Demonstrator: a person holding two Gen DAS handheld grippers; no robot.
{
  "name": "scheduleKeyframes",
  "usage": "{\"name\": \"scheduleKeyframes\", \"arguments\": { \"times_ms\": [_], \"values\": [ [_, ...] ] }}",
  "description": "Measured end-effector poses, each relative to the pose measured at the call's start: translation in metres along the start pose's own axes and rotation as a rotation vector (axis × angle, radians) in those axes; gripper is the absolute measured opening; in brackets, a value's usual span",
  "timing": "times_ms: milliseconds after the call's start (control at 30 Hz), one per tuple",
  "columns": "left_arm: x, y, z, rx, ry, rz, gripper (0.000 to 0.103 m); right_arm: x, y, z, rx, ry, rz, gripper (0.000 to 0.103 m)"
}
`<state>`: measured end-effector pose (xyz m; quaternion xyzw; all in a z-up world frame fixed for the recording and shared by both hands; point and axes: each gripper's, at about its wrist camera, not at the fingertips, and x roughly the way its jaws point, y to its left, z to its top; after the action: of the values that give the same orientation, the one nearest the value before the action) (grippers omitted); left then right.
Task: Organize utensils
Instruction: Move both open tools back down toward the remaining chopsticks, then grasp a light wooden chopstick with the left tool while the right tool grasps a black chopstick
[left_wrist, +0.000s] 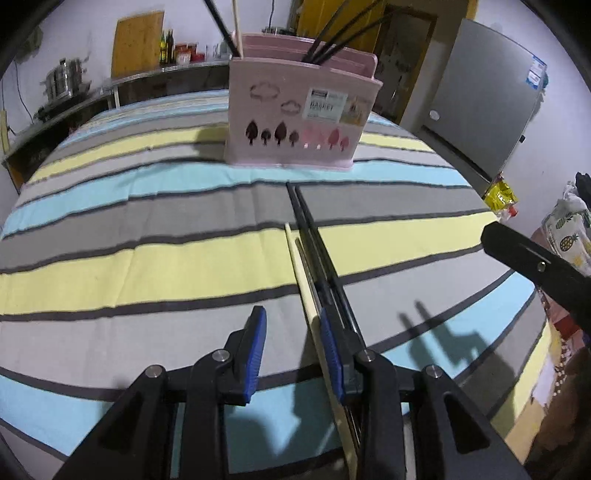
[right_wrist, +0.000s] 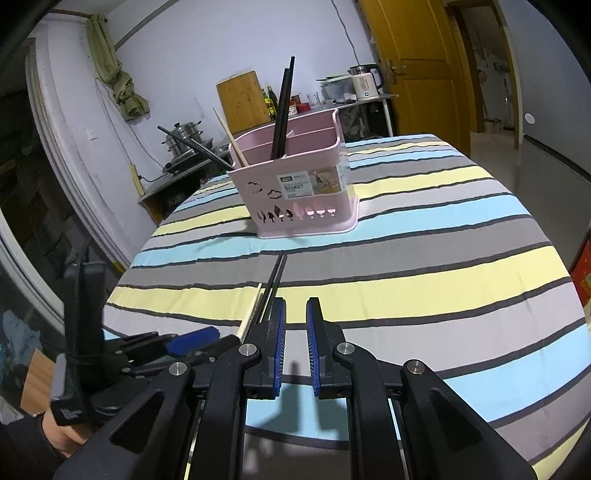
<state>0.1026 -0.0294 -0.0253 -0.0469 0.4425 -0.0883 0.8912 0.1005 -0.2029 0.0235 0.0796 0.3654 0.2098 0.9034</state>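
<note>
left gripper (left_wrist: 293, 347): spread wide, low over the near part of the striped tablecloth (left_wrist: 147, 229). Nothing between the pads. Its right pad (left_wrist: 330, 354) sits just beside the loose sticks, maybe touching the pale one; can't tell from this angle.
loose chopsticks: black pair (left_wrist: 314, 236) plus one pale wooden chopstick (left_wrist: 295, 254) lie together on the cloth, running from the near edge toward the basket. Tips stop short of it.
basket: pink utensil basket (left_wrist: 295, 122) stands upright toward the far edge of the table, well apart from the loose sticks. Already holds several black chopsticks (right_wrist: 282, 110) and a wooden one (right_wrist: 231, 136), leaning in separate compartments.
right gripper (right_wrist: 295, 332): narrow gap between the pads, empty, hovering just right of the loose sticks.
step: partway through sorting, on the pick of the remaining sticks. Left looks like the arm lining up.
next: shift left gripper sideways so one stick type sits between the pads, close, lift, drop tip-down into the matching compartment. Risk: grabbing black and wood together.
</note>
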Motion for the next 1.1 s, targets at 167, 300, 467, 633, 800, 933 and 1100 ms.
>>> {"name": "scheduleKeyframes", "arguments": {
  "times_ms": [167, 300, 467, 633, 800, 933, 1100],
  "values": [
    [-0.001, 0.003, 0.000, 0.027, -0.019, 0.064, 0.046, 0.006, -0.001, 0.000, 0.006, 0.013, 0.004, 0.011],
    [-0.001, 0.013, -0.002, 0.042, -0.018, 0.135, 0.042, 0.008, -0.001, -0.002, 0.008, 0.017, 0.006, 0.011],
    [-0.007, 0.026, 0.002, -0.038, -0.002, 0.053, 0.041, 0.011, -0.001, -0.004, 0.016, 0.026, 0.015, 0.011],
    [0.001, 0.021, 0.022, -0.060, -0.009, 0.006, 0.041, 0.014, -0.001, -0.005, 0.012, 0.033, 0.016, 0.011],
    [0.023, 0.021, 0.046, -0.091, 0.011, 0.002, 0.041, 0.015, -0.005, -0.005, 0.021, 0.038, 0.010, 0.011],
    [0.036, 0.017, 0.055, -0.072, 0.031, 0.030, 0.041, 0.018, -0.009, -0.006, 0.032, 0.045, 0.003, 0.011],
    [0.043, 0.012, 0.060, -0.015, 0.038, 0.091, 0.041, 0.019, -0.009, -0.007, 0.037, 0.052, 0.003, 0.011]
  ]
}}
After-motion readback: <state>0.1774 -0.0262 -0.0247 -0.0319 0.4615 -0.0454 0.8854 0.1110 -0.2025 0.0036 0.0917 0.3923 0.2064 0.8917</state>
